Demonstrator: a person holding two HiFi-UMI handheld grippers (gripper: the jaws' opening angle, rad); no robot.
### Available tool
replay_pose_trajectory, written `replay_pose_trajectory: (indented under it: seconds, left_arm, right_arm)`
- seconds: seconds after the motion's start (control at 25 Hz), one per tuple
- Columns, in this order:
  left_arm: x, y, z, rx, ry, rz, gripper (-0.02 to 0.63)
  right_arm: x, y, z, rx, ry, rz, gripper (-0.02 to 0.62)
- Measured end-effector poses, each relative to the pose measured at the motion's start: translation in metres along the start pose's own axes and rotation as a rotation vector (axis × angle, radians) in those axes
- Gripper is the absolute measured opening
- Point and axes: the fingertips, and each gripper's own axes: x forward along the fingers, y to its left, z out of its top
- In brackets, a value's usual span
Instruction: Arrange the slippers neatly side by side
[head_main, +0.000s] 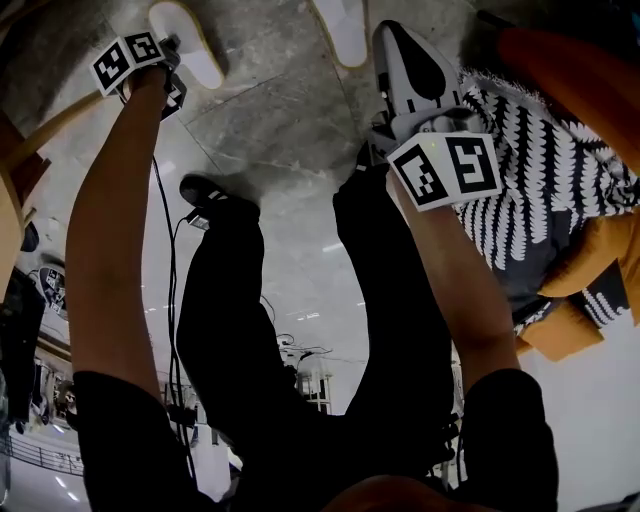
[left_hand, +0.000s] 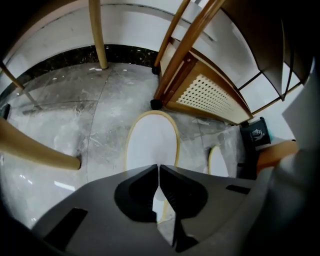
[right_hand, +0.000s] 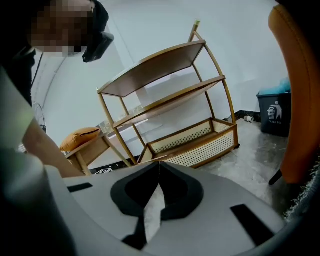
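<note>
Two white slippers with tan edges lie on the grey marble floor. One slipper (head_main: 185, 40) (left_hand: 152, 140) is at the far left, and my left gripper (head_main: 172, 52) (left_hand: 158, 167) points steeply down at its near end. The jaws stand closed there, with the slipper's white fabric and tan rim showing between them. The other slipper (head_main: 343, 30) (left_hand: 216, 162) lies apart to its right. My right gripper (head_main: 388, 35) (right_hand: 159, 164) hangs in the air, shut and empty, aimed at the shelf.
A wooden shelf with a rattan base (left_hand: 210, 95) (right_hand: 190, 140) stands just beyond the slippers. A dark bin (right_hand: 274, 112) and an orange chair (right_hand: 295, 100) are to the right, above a black-and-white rug (head_main: 540, 180). The person's legs (head_main: 300, 330) fill the near floor.
</note>
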Motion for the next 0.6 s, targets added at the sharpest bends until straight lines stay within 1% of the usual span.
replay_pose_trajectory:
  seconds: [0.08, 0.24, 0.44, 0.6]
  left_arm:
    - [-0.002, -0.019, -0.008, -0.023, -0.001, -0.026, 0.025]
    - [0.005, -0.058, -0.032, -0.095, -0.003, -0.073, 0.023]
    - [0.030, -0.109, -0.057, -0.126, 0.010, -0.111, 0.023]
    - [0.052, -0.146, -0.066, -0.127, 0.013, -0.136, 0.023]
  right_arm:
    - [-0.008, -0.003, 0.007, 0.002, 0.006, 0.002, 0.032]
    - [-0.027, -0.017, 0.019, 0.003, 0.012, -0.008, 0.032]
    - [-0.044, -0.041, 0.027, -0.004, 0.015, -0.013, 0.032]
    - [-0.053, -0.066, 0.026, 0.005, 0.016, -0.031, 0.032]
